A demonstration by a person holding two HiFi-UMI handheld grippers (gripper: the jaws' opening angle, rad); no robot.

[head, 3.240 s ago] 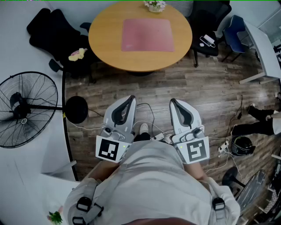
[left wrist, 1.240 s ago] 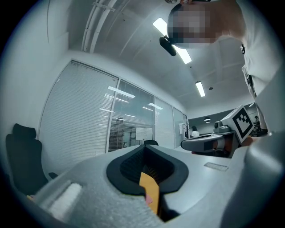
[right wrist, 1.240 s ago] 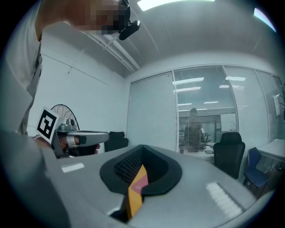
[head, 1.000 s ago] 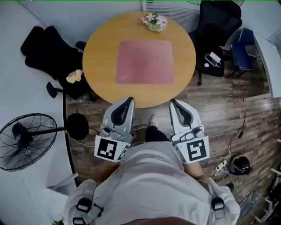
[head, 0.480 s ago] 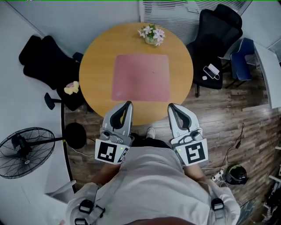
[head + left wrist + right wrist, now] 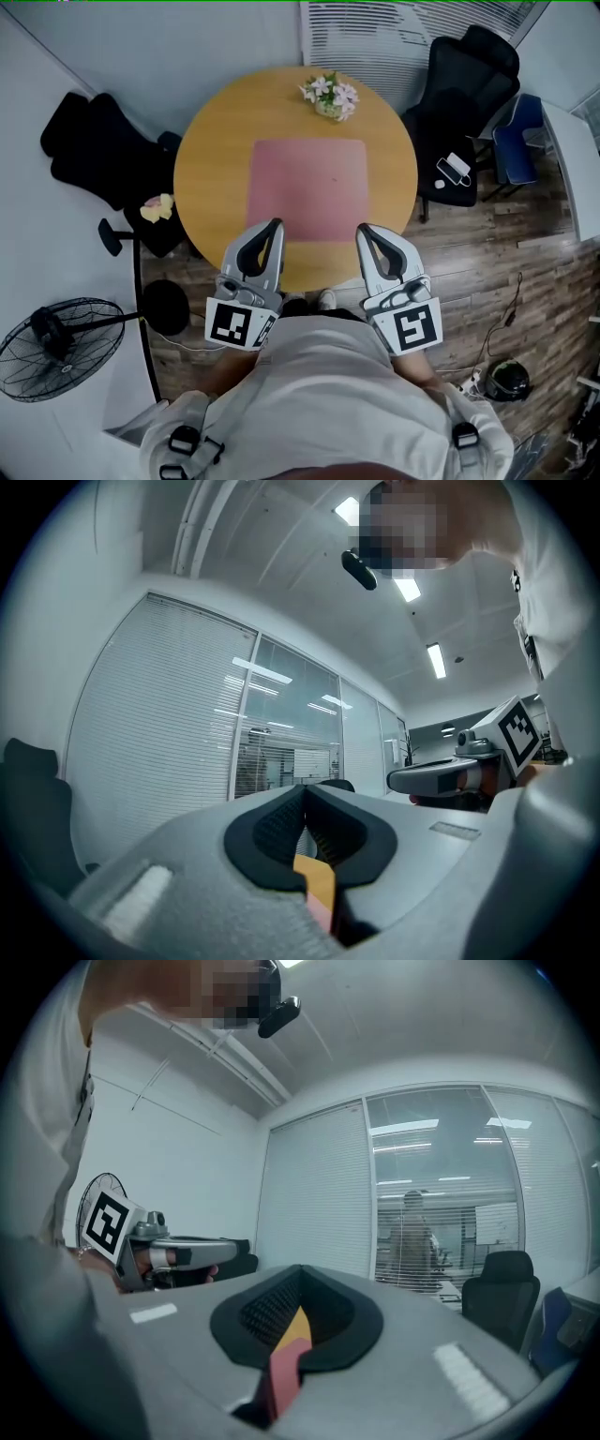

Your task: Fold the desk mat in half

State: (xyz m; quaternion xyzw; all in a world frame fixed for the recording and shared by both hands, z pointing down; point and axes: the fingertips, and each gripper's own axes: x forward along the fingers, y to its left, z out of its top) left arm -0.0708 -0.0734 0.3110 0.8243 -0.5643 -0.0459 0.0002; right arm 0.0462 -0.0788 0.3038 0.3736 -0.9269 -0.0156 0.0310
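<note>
A pink desk mat [image 6: 307,187] lies flat in the middle of a round wooden table [image 6: 211,159]. My left gripper [image 6: 275,225] hangs over the mat's near left corner, shut with nothing in it. Shut and empty too, my right gripper [image 6: 361,230] is above the near right corner. In the left gripper view the jaws [image 6: 305,794] meet, and a strip of table [image 6: 317,874] and mat [image 6: 321,918] shows below them. The right gripper view shows the same: closed jaws [image 6: 300,1274] over the mat [image 6: 279,1372].
A small vase of flowers [image 6: 330,97] stands at the table's far edge. Black chairs stand left [image 6: 94,141] and right [image 6: 464,75] of the table, one with a yellow toy [image 6: 155,208]. A floor fan [image 6: 61,347] is at the lower left.
The table has come closer: both grippers went from over the floor to above the table's near edge and the mat's near corners. Both stayed shut.
</note>
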